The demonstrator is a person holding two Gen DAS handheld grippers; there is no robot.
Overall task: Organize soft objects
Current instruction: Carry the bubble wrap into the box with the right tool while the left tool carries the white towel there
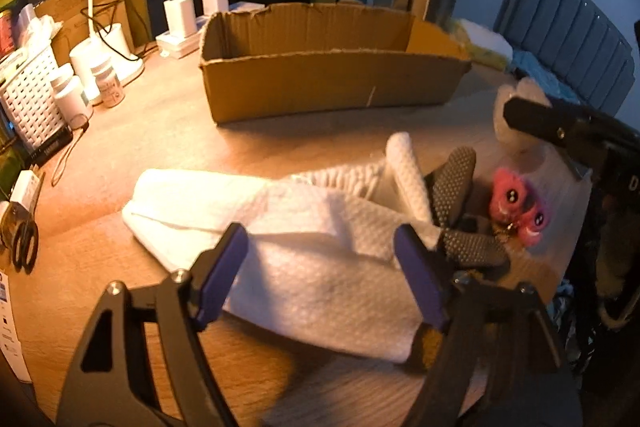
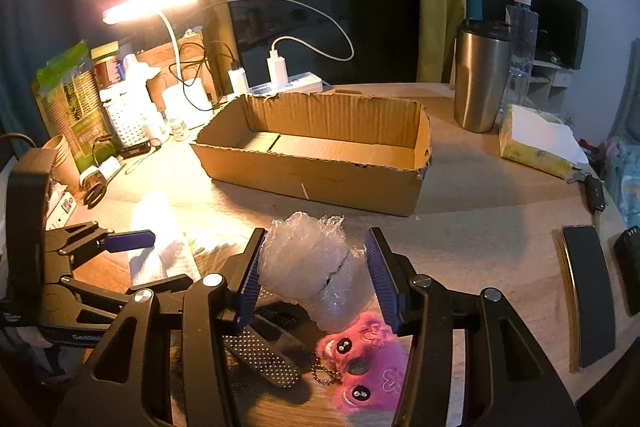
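A white cloth lies crumpled on the wooden tabletop, in front of an open cardboard box. The left gripper hovers over it, jaws apart, not pressing it. Only the right wrist view shows the clear bubble wrap clamped between the right gripper jaws, above pink plush keychains. Grey studded socks lie partly hidden under the cloth.
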